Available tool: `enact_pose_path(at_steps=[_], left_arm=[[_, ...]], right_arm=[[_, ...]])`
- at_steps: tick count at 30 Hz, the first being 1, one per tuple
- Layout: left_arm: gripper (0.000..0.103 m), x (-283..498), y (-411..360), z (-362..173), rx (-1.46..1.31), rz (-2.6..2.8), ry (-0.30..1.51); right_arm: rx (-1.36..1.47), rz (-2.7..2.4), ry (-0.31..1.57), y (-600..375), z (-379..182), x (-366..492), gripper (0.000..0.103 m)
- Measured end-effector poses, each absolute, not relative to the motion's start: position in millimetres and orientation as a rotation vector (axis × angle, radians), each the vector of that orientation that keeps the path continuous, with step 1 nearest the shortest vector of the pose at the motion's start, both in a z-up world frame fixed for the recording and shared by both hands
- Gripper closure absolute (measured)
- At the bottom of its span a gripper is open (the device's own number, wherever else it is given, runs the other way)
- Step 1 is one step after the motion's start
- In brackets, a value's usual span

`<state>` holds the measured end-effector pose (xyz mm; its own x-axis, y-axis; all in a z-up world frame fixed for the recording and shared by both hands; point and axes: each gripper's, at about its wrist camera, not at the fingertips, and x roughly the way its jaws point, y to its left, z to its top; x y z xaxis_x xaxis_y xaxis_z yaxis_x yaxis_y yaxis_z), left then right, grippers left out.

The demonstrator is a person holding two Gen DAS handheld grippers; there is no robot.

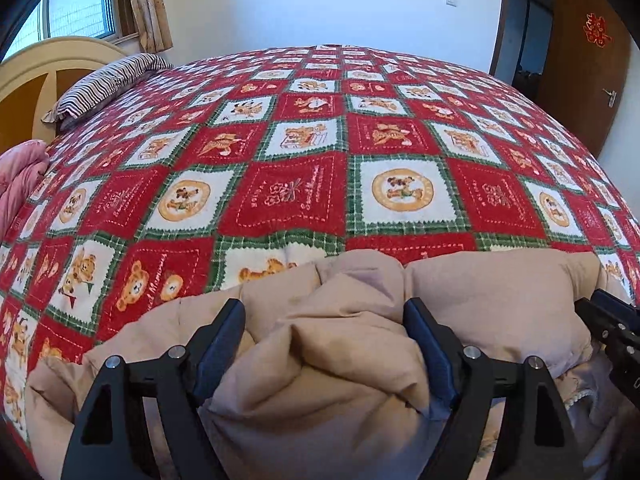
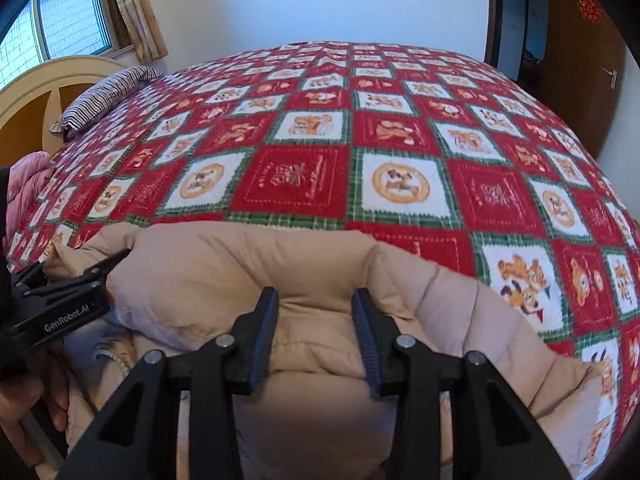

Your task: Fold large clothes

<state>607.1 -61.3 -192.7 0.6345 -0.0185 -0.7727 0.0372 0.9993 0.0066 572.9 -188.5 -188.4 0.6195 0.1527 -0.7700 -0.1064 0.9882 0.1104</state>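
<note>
Left gripper (image 2: 120, 258) body labelled "GenRobot.AI", beside beige coat (image 2: 208, 272).

"GenRobot.AI" stands in white on the left hand-held gripper (image 2: 114, 261).

Soft window (image 1: 76, 12) daylight, fisheye-warped edges

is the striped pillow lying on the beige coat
No, the striped pillow lies far off by the headboard, while the beige coat sits at the near edge.
</note>
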Motion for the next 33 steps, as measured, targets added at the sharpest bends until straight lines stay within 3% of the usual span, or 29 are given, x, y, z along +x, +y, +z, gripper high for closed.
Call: enact_pose_path(at_steps=[12, 33], left_arm=[[0.006, 609.8, -69.3, -203.8, 0.101, 0.036, 0.904], [0.001, 613.8, -79.2, -207.2, 0.165, 0.077, 0.900]], right_arm=[[-0.022, 0.113, 0.903, -178.6, -204.4, 574.9, 0.062], [-0.096, 0.069, 0.910, -167.3, -209.9, 576.3, 0.062]])
